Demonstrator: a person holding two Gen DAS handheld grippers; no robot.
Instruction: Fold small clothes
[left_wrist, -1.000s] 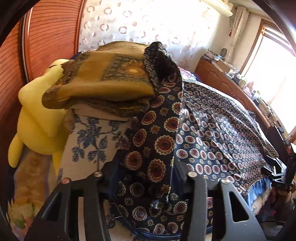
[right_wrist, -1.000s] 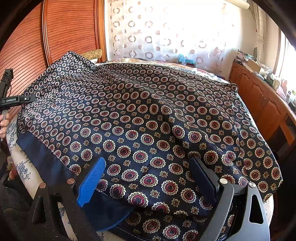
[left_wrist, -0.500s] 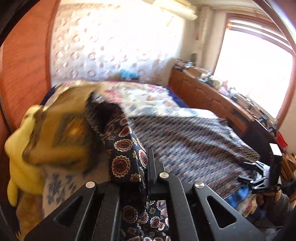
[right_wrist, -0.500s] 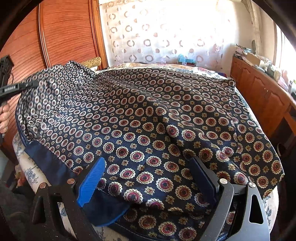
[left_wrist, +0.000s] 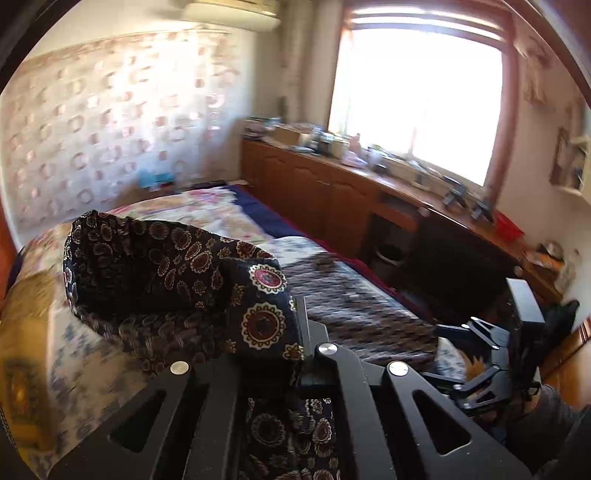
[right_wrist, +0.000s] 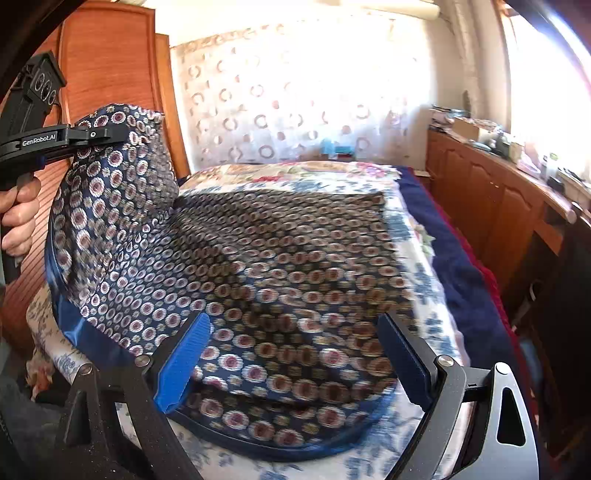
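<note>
The left gripper (left_wrist: 295, 332) is clamped on the cloth's (right_wrist: 295, 258) corner, lifted above the bed (right_wrist: 417, 236); the rest stretches rightward toward the right gripper (right_wrist: 295, 354), spread apart over the near hem.

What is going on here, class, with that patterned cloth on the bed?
A person is folding a navy patterned garment on the bed with two handheld grippers. The left gripper is shut on one corner and holds it raised above the bed. The right gripper is open over the near edge, gripping nothing.
</note>
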